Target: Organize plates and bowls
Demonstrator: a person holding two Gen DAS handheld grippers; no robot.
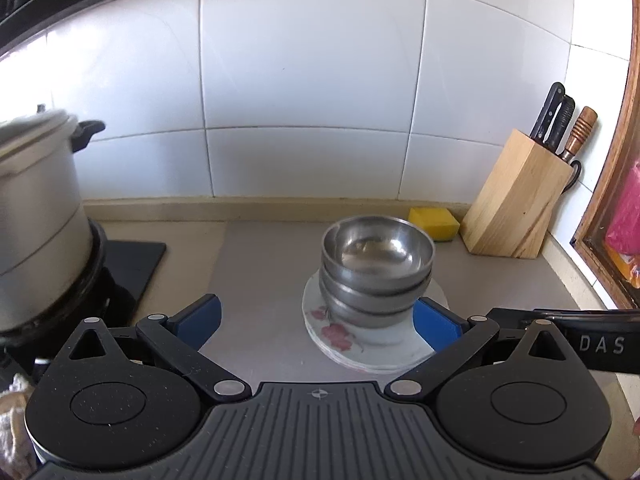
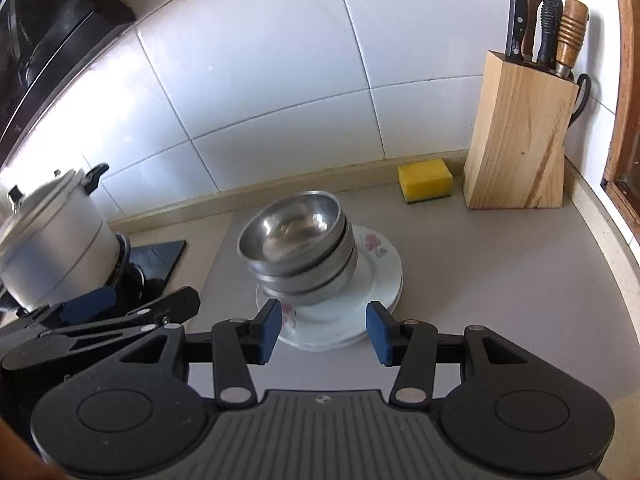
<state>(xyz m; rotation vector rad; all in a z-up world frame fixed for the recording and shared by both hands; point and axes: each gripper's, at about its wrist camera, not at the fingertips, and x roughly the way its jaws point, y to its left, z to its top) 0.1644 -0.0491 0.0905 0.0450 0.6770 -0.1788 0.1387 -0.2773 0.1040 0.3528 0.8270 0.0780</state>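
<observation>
Pot: a lidded metal pot [image 1: 36, 216] on the stove burner [image 1: 100, 280], far left of both tongs
Left tongs: left tongs [image 1: 316, 322] stand wide apart with nothing between the blue pads; the right pad sits just beside the plates' right edge
Bowls: a nested stack of steel bowls [image 1: 376, 268] sits on the plates, just ahead of both tongs, the top bowl tilted a little in the right wrist view
Plates: a stack of white floral plates [image 2: 348, 320] lies on the grey desk [image 2: 500, 280], its near rim between the right tongs' pads, whether touching I cannot tell
Right tongs: right tongs [image 2: 322, 330] stand partly apart, clamped on nothing
Sponge: a yellow sponge [image 2: 425, 180] by the wall, beyond the bowls
Knife block: a wooden knife block [image 2: 516, 136], well right of the tongs
</observation>
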